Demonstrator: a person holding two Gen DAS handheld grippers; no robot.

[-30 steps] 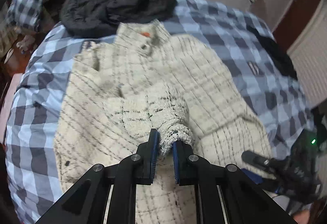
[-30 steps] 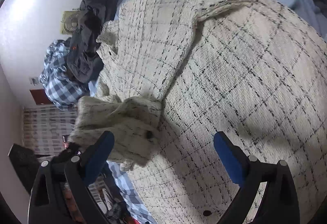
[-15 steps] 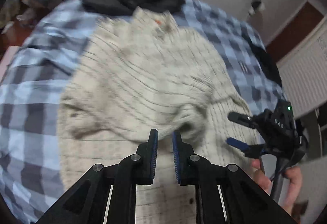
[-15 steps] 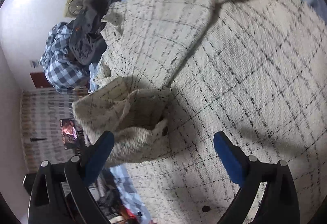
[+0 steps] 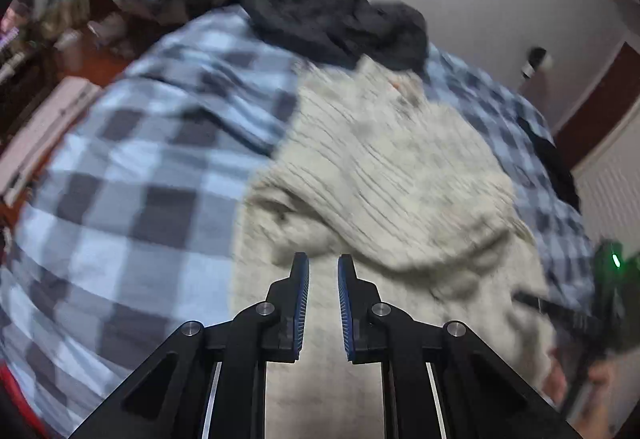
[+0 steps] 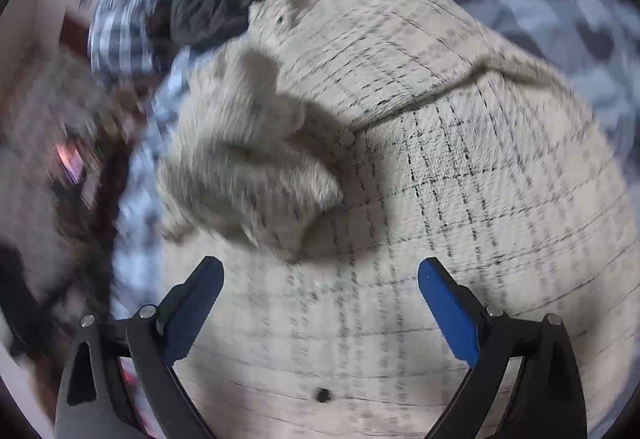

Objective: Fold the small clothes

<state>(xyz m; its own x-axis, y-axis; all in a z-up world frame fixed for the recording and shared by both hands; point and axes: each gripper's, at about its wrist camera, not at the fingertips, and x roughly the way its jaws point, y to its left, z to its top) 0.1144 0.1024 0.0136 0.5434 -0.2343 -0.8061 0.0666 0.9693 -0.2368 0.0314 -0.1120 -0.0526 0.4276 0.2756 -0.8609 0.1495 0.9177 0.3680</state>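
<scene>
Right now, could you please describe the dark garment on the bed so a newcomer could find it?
Start at the blue checked bedspread covering the bed. On it lies a cream tweed jacket; just beyond that jacket's collar sits the crumpled black garment. It is the only plain dark heap there, with a tiny orange mark.

No text, label, brand, number or sign can be read in the two views, because both are blurred by motion. The cream checked sweater (image 5: 392, 175) has a small orange tag at its collar, but no letters can be made out on it. The dark garment (image 5: 332, 19) behind it also has a small orange mark, too small to read. On the right gripper (image 5: 568, 315), seen at the edge of the left wrist view, a green light glows, and no lettering on its body is legible
</scene>
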